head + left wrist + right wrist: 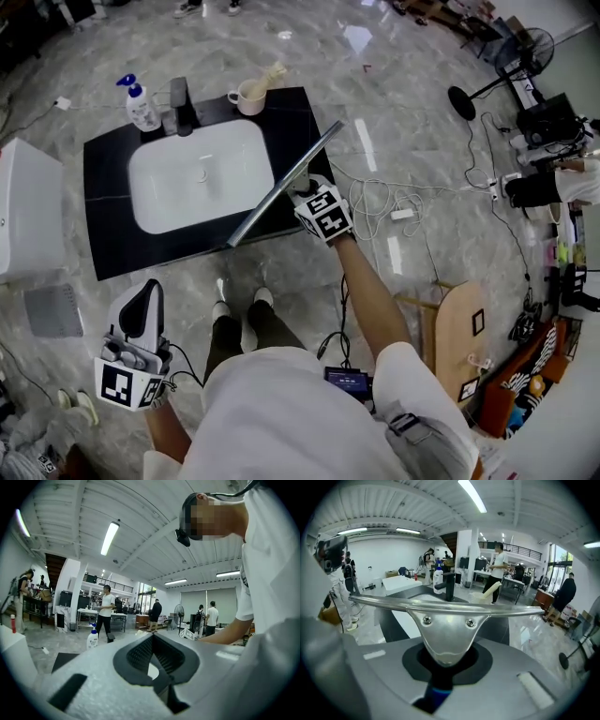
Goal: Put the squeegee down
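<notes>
Head view: right gripper (305,192) holds the squeegee (281,187), its blade slanting across the black surface's (108,234) right edge beside the sink (187,187); left gripper (142,309) well apart | Left gripper view: jaws together, empty | Right gripper view: jaws clamp the handle, blade crosswise just beyond them

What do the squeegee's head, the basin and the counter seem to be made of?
The squeegee has a bare metal head, probably steel or aluminium: shiny, with two screws. The basin is glossy white, likely ceramic. The counter is smooth black, stone or laminate; I cannot tell which.
</notes>
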`<state>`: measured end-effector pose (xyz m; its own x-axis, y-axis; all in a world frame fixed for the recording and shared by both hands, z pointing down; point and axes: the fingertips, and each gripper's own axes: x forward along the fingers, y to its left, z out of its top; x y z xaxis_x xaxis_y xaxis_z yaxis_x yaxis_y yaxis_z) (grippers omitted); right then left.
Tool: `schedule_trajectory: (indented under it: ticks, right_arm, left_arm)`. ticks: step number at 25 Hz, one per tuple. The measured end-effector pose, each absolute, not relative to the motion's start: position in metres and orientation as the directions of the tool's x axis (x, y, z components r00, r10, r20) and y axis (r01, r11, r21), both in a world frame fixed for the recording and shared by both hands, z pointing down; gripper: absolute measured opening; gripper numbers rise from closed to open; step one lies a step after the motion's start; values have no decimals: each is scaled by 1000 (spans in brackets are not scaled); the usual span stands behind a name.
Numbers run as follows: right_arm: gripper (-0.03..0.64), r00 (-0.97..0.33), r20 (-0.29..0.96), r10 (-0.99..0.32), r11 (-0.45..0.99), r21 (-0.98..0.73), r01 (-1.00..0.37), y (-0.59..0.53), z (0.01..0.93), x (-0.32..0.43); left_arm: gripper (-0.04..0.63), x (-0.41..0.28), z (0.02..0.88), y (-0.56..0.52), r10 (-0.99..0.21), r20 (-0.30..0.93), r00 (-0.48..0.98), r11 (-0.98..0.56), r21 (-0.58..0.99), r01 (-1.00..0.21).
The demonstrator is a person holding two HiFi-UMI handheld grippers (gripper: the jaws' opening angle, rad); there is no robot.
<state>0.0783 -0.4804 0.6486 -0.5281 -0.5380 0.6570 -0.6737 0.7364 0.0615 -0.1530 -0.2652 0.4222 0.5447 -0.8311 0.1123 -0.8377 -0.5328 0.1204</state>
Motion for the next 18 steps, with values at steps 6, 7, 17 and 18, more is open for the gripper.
schedule_trajectory:
  ticks: [6, 7, 17, 18]
  right_arm:
    - [41, -478, 744, -467, 740, 33, -671, -518, 710, 79]
    - [41, -471, 756, -454, 742, 28, -670, -523, 718, 79]
    - [44, -353, 899, -258, 786, -17, -618, -540, 784, 84]
    - [43, -348, 907, -238, 789, -29, -613, -541, 786, 85]
  left_arm:
    - [-12, -157, 444, -283, -838, 160, 522, -504, 142, -852]
    - [-12, -157, 448, -287, -838, 165, 521, -502, 144, -853]
    - [-12, -141, 487, -313, -816, 210, 538, -503, 200, -841]
    - [-12, -141, 489, -314, -816, 212, 538, -502, 202, -841]
